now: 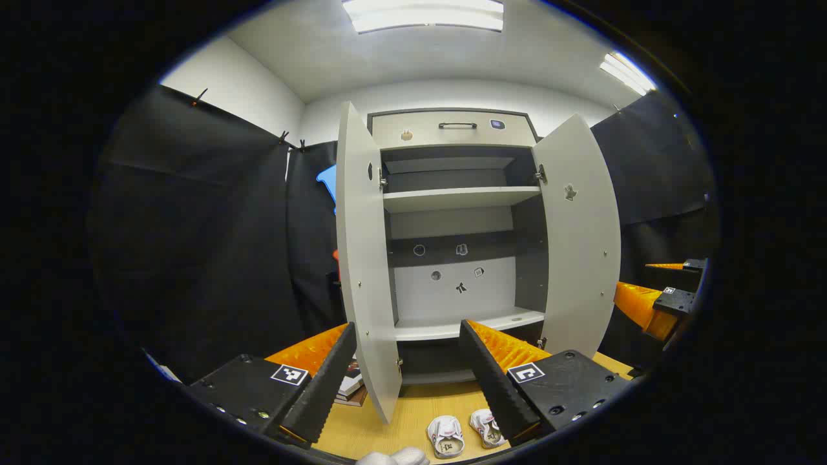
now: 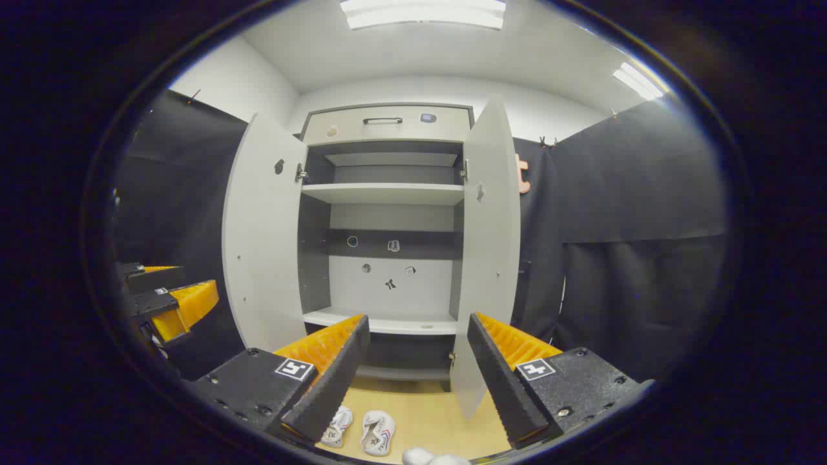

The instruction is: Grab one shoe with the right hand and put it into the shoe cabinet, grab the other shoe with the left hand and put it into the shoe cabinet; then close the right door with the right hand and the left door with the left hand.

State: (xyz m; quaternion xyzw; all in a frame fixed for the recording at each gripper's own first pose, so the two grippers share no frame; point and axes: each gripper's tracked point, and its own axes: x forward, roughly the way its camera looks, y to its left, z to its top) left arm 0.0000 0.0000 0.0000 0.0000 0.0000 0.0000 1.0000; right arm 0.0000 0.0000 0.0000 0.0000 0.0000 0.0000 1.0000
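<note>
At the far left hangs the booth's black cloth wall (image 1: 213, 245), and low down beside it a small stack of books (image 1: 352, 386) lies on the wooden floor (image 1: 413, 416) by the foot of the cabinet's left door (image 1: 365, 258). That door stands swung wide, as does the right door (image 1: 581, 245), so the pale shoe cabinet (image 1: 455, 226) is open: a drawer with a dark handle (image 1: 457, 125) across the top, an upper shelf (image 1: 460, 197) and a lower shelf (image 1: 468, 323), both bare, with a few small stickers on the back panel. The left gripper (image 1: 407, 361) hovers in front of it, its fingers spread wide apart and holding nothing. On the floor in front of the cabinet sit the two small white shoes, side by side and close together: the left shoe (image 1: 446, 436) and the right shoe (image 1: 488, 427), both outside the cabinet. Further right, the right gripper (image 2: 417, 361) is likewise held before the open cabinet, with its fingers parted and empty; from its own view the pair of shoes lies on the floor just below its left finger (image 2: 326, 381).
</note>
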